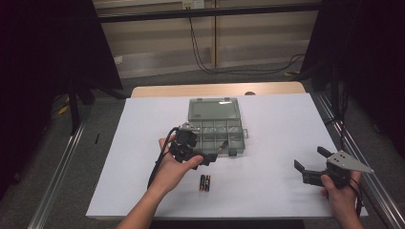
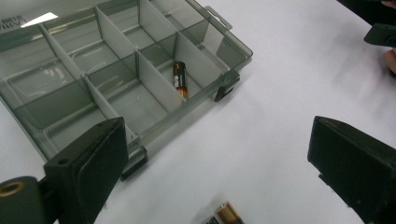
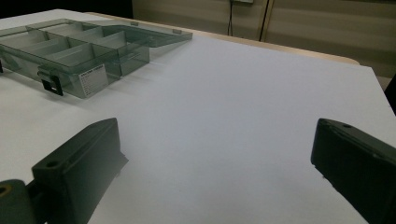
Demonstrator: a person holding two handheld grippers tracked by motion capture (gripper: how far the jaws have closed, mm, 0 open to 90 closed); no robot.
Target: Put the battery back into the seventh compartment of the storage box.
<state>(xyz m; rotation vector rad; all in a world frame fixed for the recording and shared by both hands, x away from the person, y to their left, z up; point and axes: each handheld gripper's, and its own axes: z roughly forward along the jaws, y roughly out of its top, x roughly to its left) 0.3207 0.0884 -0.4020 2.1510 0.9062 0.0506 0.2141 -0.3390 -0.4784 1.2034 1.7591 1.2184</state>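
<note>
Left gripper view, left gripper (image 2: 215, 154) spread wide, empty, loose batteries (image 2: 224, 215) cut off by bottom edge.

The left gripper (image 1: 206, 153) sits in an upturned left hand (image 1: 174, 167), jaws spread wide with nothing between them. The right gripper (image 1: 311, 162) rests low in the right hand (image 1: 341, 191), its jaws likewise wide apart and empty.

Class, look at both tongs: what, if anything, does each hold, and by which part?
Nothing. The left tongs and right tongs are open and empty; one battery lies in the box.
</note>
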